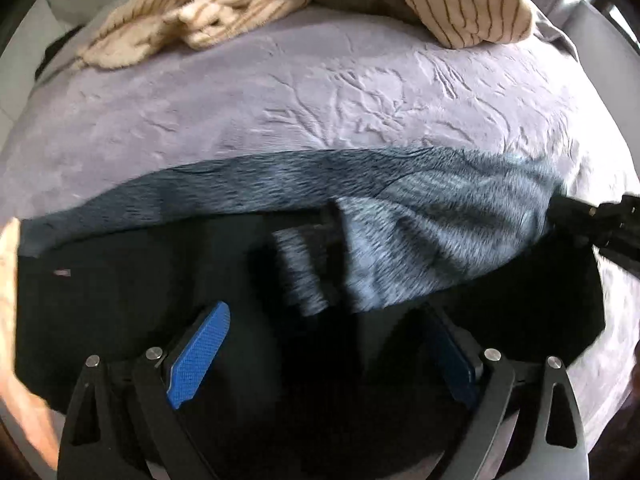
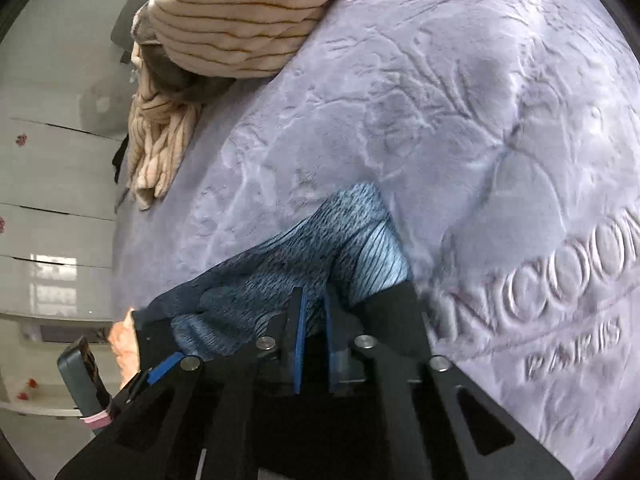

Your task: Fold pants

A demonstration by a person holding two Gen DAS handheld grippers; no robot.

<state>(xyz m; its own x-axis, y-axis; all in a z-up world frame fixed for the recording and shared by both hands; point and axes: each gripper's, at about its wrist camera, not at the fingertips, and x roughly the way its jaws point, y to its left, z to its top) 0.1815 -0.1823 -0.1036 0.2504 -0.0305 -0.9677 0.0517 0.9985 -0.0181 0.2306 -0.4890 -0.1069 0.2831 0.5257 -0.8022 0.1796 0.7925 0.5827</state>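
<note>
**Inspector A:** Location of the garment?

**Inspector B:** The black pants with a grey-blue fleecy lining [image 1: 420, 232] lie on the bed, on a lavender plush blanket with embossed leaf pattern [image 1: 280, 112]. The lining is turned outward along the far edge; the black outer cloth fills the near part of the left wrist view.

**Inspector A:** Left tongs?

**Inspector B:** The left tongs [image 1: 324, 356] stand wide apart, blue pads facing inward, over the black cloth. Whether cloth sits between them cannot be told; the area is too dark.

**Inspector A:** Right tongs?

**Inspector B:** The right tongs [image 2: 314, 312] are drawn nearly together, with lined fabric of the pants pinched between the blue pads. In the left wrist view they meet the garment's right end.

**Inspector A:** Anything else on the bed?

**Inspector B:** A cream cover with thin brown stripes [image 2: 240, 20], bunched at the far side, well apart from the pants. The blanket carries raised lettering, partly legible, ending "PARIS" [image 2: 572, 348].
</note>
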